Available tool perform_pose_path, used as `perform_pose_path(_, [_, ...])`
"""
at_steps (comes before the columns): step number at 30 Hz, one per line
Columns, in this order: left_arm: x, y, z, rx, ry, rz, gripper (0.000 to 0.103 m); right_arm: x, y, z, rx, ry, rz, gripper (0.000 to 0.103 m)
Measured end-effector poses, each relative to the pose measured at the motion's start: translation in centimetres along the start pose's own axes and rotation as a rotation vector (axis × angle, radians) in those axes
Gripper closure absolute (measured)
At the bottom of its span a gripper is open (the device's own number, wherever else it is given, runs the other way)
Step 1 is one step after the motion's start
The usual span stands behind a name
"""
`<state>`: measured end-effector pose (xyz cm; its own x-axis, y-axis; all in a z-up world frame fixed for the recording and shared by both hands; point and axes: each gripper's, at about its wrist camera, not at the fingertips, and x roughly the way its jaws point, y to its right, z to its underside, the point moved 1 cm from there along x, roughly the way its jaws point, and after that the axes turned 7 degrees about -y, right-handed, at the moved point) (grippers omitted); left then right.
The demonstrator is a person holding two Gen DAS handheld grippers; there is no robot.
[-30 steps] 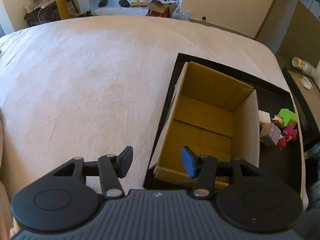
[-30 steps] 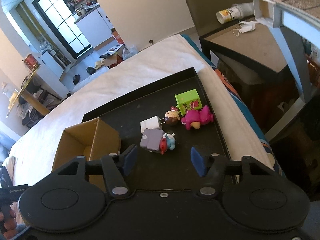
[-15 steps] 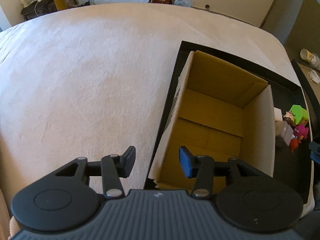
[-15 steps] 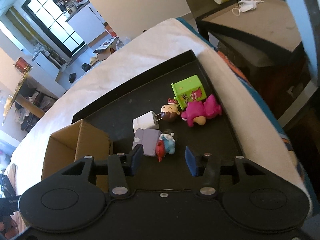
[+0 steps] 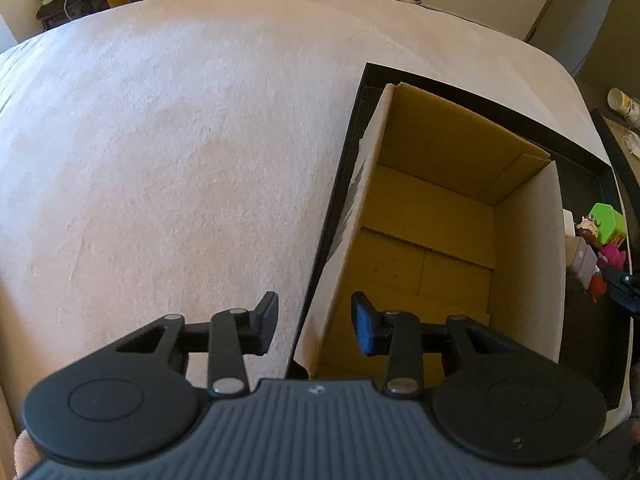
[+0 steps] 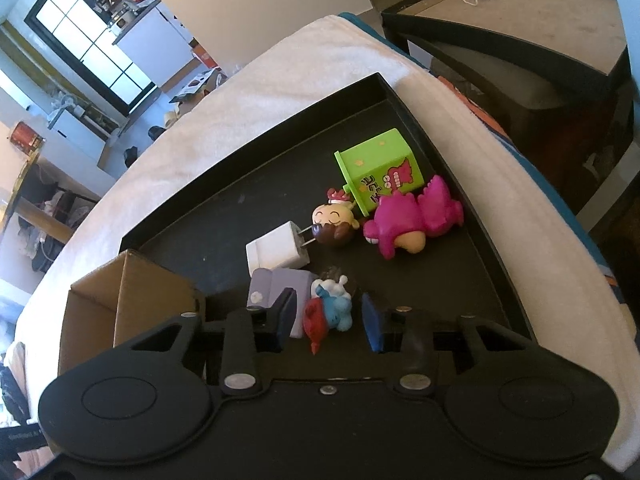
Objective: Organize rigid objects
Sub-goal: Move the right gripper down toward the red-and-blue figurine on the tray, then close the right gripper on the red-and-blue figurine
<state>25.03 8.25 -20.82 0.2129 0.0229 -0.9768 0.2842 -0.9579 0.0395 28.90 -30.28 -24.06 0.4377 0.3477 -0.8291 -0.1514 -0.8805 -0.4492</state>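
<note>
Both grippers have dropped: right gripper (image 6: 328, 320) is closing around the blue figure (image 6: 334, 310) beside the cardboard box (image 5: 440, 240), which is sitting empty; left gripper (image 5: 314, 326) is narrowing astride its wall.

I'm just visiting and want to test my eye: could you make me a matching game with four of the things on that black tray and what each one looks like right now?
Things:
1. cardboard box
2. white charger
3. green carton toy
4. blue and red figure

States:
A. lies between the right gripper's closing jaws
B. prongs point at the brown-haired doll head
C. open-topped, nothing inside
D. tipped on its side by the pink figure

Pairs: 1-C, 2-B, 3-D, 4-A
</note>
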Motion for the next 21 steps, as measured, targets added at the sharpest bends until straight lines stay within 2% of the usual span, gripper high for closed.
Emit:
perform_pose_path(3, [0.1, 0.0, -0.1, 0.002, -0.004, 0.001, 0.064, 0.2, 0.0, -0.1, 0.004, 0.004, 0.006, 0.068])
perform_pose_path(5, [0.1, 0.0, -0.1, 0.005, -0.004, -0.002, 0.064, 0.5, 0.1, -0.1, 0.015, -0.001, 0.006, 0.075])
perform_pose_path(10, [0.3, 0.0, -0.1, 0.004, -0.004, -0.005, 0.064, 0.7, -0.2, -0.1, 0.002, 0.005, 0.017, 0.077])
perform_pose_path(12, [0.4, 0.1, -0.1, 0.006, -0.008, -0.01, 0.074, 0.7, -0.4, -0.1, -0.014, 0.003, 0.031, 0.078])
perform_pose_path(15, [0.5, 0.0, -0.2, 0.002, -0.013, -0.002, 0.084, 0.7, -1.1, 0.0, -0.057, -0.002, 0.06, 0.078])
perform_pose_path(21, [0.6, -0.2, -0.2, 0.005, -0.011, 0.007, 0.087, 1.1, -2.4, 0.6, -0.15, -0.015, 0.13, 0.079])
